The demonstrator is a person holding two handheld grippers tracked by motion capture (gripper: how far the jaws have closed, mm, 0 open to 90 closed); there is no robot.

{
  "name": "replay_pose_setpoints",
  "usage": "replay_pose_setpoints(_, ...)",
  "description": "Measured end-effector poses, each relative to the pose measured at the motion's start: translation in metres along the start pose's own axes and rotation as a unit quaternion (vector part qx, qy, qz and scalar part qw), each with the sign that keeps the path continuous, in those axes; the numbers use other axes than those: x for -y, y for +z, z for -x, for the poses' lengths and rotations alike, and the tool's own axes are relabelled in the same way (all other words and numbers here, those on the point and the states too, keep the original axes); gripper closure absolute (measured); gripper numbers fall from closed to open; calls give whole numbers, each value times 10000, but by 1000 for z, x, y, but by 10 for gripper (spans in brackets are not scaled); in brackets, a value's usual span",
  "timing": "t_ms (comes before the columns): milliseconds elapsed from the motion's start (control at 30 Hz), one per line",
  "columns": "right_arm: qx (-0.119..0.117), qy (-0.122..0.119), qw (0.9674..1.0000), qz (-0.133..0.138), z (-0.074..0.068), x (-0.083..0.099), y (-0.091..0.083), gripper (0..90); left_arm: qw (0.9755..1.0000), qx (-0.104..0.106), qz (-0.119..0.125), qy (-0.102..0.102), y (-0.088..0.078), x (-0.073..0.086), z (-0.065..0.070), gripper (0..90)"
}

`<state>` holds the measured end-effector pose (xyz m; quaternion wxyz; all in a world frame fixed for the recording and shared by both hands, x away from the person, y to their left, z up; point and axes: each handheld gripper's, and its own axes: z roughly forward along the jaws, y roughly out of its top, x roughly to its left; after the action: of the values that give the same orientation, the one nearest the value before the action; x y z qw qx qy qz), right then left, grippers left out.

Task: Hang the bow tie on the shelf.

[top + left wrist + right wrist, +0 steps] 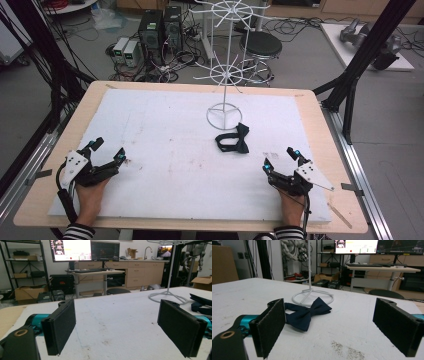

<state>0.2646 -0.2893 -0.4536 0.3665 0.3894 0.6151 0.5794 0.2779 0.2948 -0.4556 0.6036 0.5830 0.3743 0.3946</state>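
A dark navy bow tie (234, 139) lies flat on the white foam sheet (170, 150), just in front of the ring base of a white wire stand (224, 116). In the right gripper view the bow tie (308, 313) sits a short way ahead of the jaws, nearer the left one, with the stand's base (312, 297) behind it. My right gripper (280, 158) rests open near the front right of the sheet, nothing between its jaws. My left gripper (108, 148) rests open at the front left, also holding nothing. The tie's strap (200, 303) shows at the right edge of the left gripper view.
The wire stand rises tall with spoked hanger tiers (226, 75) above the table's back middle. The wooden table edge (330, 150) frames the sheet. Beyond the table are a stool (260, 47), computer towers (160, 27) and cables on the floor.
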Motion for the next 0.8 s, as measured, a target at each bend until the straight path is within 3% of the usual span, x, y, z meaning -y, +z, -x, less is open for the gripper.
replay_pose_setpoints(800, 66, -35, 10000, -19, -2, 0, 0, 103, 10000, -16, 8, -1, 0, 0, 0, 158)
